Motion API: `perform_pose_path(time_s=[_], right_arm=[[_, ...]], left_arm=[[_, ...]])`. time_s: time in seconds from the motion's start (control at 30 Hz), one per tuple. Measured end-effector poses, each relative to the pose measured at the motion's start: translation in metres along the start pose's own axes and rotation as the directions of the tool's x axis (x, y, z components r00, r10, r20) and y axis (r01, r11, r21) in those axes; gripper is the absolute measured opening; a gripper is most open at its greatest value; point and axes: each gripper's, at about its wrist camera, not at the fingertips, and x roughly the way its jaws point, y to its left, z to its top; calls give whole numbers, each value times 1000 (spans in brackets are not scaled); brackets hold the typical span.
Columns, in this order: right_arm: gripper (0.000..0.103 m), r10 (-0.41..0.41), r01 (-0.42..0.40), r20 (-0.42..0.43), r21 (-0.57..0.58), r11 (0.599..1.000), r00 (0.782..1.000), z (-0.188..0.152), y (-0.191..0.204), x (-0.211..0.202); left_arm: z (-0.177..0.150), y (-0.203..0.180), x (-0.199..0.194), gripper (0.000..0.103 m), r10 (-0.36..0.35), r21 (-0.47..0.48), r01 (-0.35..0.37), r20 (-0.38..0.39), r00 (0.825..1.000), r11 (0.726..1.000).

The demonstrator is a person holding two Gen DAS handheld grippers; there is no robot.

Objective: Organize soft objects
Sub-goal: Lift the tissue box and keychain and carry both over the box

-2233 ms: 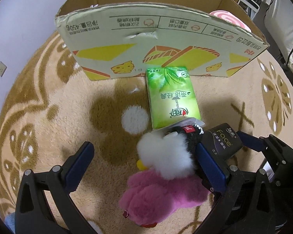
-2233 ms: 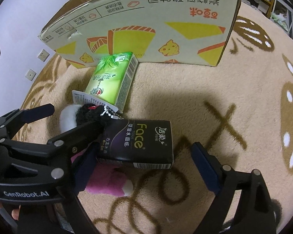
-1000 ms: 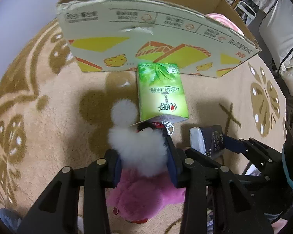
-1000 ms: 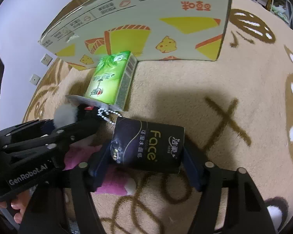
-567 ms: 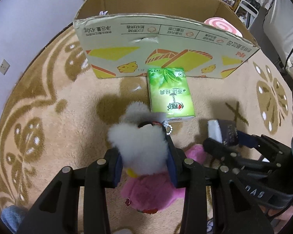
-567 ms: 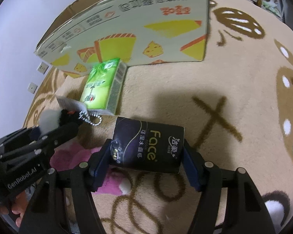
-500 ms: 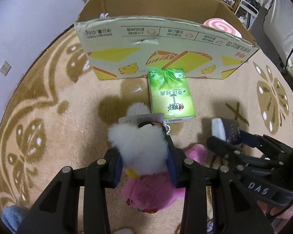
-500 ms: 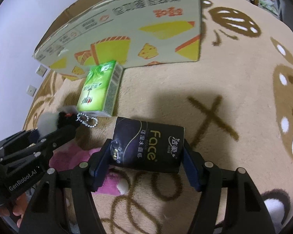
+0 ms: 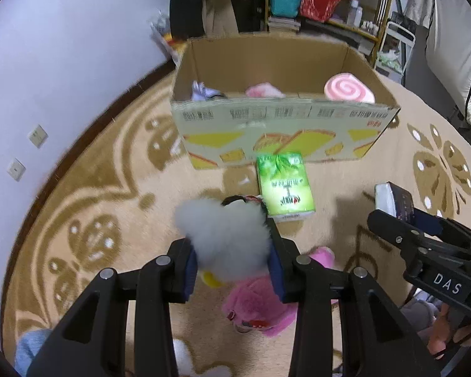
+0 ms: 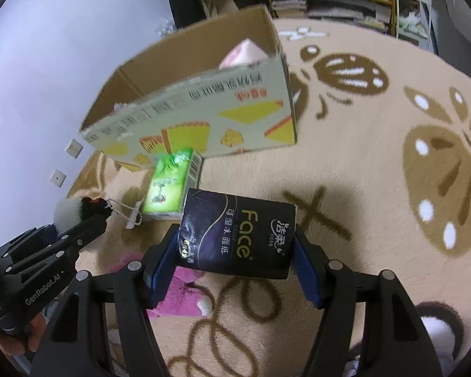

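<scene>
The cardboard box (image 9: 276, 132) is lying straight ahead, long side crosswise. The left hand-held gripper (image 9: 232, 257) is pinching the white fluffy toy (image 9: 224, 235); the right hand-held gripper (image 10: 235, 259), equally near, is clamping the dark tissue pack (image 10: 237, 234).

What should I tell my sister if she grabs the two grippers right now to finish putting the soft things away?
Left gripper: shut on the fluffy white plush keychain, lifted above the rug.
Right gripper: shut on the dark purple tissue pack, also lifted.
The open cardboard box already holds a pink swirl roll plush and other soft items.
Left to do: drop both held things into the box, then pick up the green tissue pack lying in front of it and the pink furry plush toy on the beige patterned rug.
</scene>
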Motion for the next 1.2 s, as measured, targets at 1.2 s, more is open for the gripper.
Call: perform_pose_path(time_s=[1.2], right_arm=[[71, -26, 97, 342, -193, 976, 939, 18, 56, -81]], left_arm=[[40, 12, -94, 36, 69, 0, -74, 386, 920, 997]])
